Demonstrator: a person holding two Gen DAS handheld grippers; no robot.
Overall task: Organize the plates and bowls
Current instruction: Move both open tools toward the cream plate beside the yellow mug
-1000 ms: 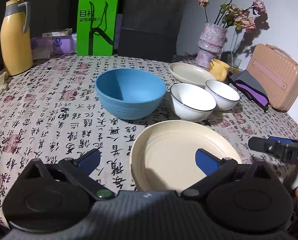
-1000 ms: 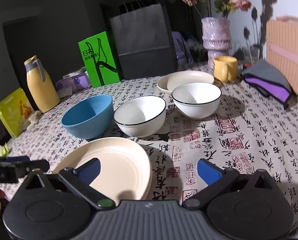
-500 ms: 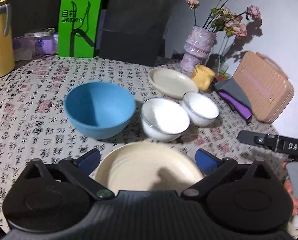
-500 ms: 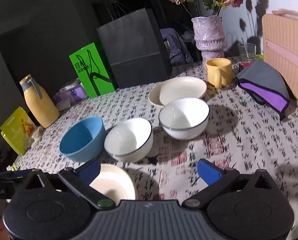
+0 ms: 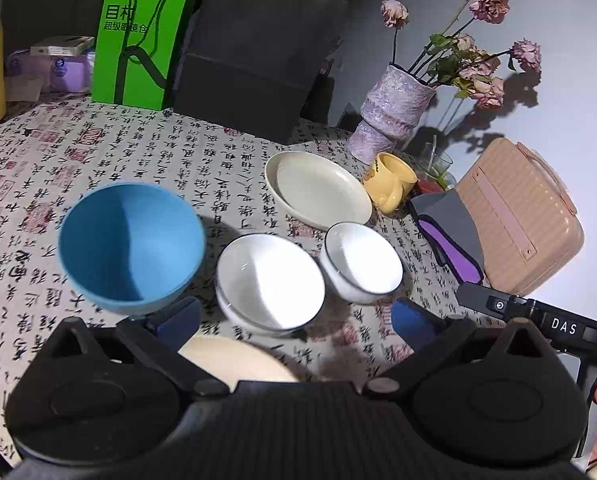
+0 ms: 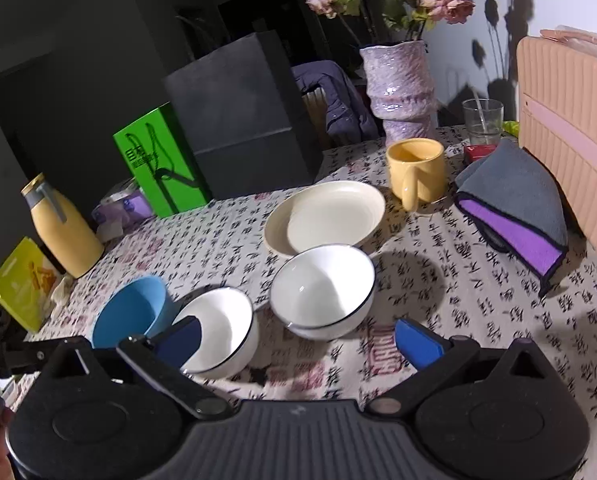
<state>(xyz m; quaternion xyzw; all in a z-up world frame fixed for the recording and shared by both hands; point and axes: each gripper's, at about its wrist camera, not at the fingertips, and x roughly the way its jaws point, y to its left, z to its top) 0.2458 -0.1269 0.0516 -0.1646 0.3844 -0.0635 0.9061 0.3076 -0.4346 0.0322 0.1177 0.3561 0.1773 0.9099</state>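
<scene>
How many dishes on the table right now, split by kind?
Blue bowl: 1
White bowls with dark rims: 2
Cream plates: 2, the far plate and the near plate, which is partly hidden behind the left gripper
Yellow mug: 1
Total: 6

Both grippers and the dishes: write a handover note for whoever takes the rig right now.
Left gripper: open, empty, above the near cream plate.
Right gripper: open, empty, facing the two white bowls.
Dishes, all on the tablecloth: blue bowl, larger white bowl, smaller white bowl, far cream plate beside the yellow mug.
Done: nothing stacked yet.
Left: likely stack the two plates and nest the bowls.
</scene>
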